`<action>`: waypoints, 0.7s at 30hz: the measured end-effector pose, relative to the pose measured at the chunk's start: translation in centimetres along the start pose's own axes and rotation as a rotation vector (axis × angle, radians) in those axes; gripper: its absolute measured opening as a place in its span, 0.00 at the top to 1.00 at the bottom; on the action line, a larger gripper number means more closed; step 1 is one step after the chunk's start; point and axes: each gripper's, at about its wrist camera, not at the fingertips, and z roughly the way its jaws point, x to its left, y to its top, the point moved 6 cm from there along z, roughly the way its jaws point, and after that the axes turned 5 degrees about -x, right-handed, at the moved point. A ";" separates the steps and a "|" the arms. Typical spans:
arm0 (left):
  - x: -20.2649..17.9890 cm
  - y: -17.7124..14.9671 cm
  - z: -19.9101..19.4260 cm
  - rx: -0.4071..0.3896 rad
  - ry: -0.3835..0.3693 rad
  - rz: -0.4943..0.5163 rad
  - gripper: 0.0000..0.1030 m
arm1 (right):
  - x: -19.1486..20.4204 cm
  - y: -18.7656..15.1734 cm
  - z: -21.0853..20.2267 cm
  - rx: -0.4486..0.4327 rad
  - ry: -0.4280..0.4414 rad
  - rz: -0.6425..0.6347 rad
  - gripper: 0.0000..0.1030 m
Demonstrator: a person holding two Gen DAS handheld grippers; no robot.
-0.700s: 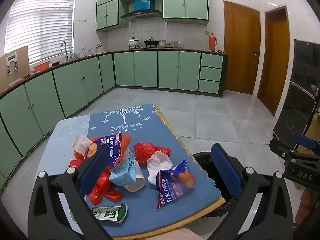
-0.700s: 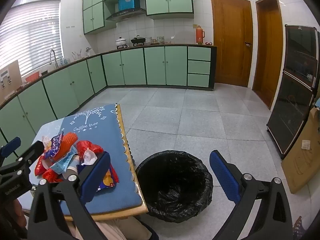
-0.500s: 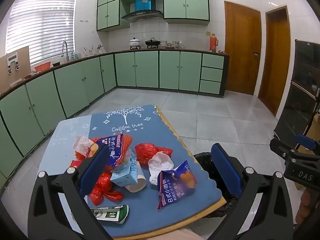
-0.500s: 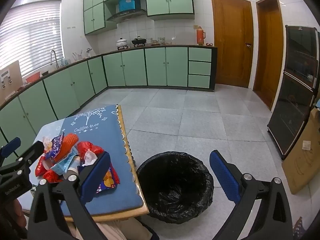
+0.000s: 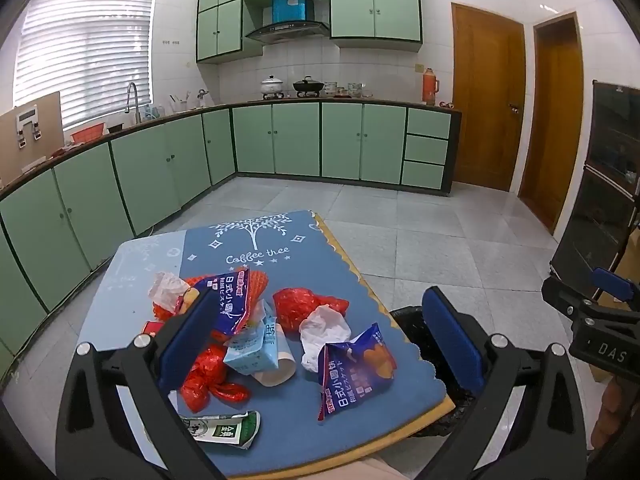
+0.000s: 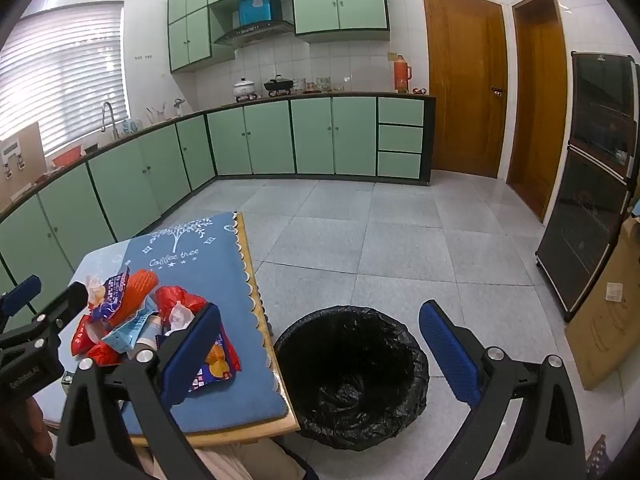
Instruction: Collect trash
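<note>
A heap of trash lies on the blue mat [image 5: 280, 256] of a low table: a purple snack bag [image 5: 354, 368], a white crumpled tissue [image 5: 324, 328], red plastic wrappers [image 5: 304, 304], a light blue carton [image 5: 252, 348], a paper cup [image 5: 276, 372] and a green and white packet [image 5: 224, 434]. My left gripper [image 5: 320, 348] hovers open above the heap, holding nothing. My right gripper [image 6: 324, 348] is open and empty above the black-lined trash bin [image 6: 352, 376], which stands on the floor by the table's right edge. The trash heap [image 6: 132, 320] shows at the left of the right wrist view.
Green kitchen cabinets [image 5: 280, 140] run along the left and back walls. Two wooden doors [image 6: 464, 80] are at the back right, a dark glass cabinet [image 6: 592, 184] and a cardboard box [image 6: 600, 320] on the right. Grey tiled floor [image 6: 400, 240] spreads beyond the bin.
Both views have shifted only slightly; the table and bin sit a little lower in frame. Nothing was grasped or moved.
</note>
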 end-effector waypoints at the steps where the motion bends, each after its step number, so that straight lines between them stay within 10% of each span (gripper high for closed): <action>1: 0.0 0.0 0.0 0.000 0.000 0.000 0.05 | -0.1 0.0 0.0 0.000 0.001 0.001 0.06; 21: -0.1 -0.1 0.1 -0.002 0.002 -0.002 0.05 | -0.3 -0.1 0.0 0.001 0.004 0.001 0.06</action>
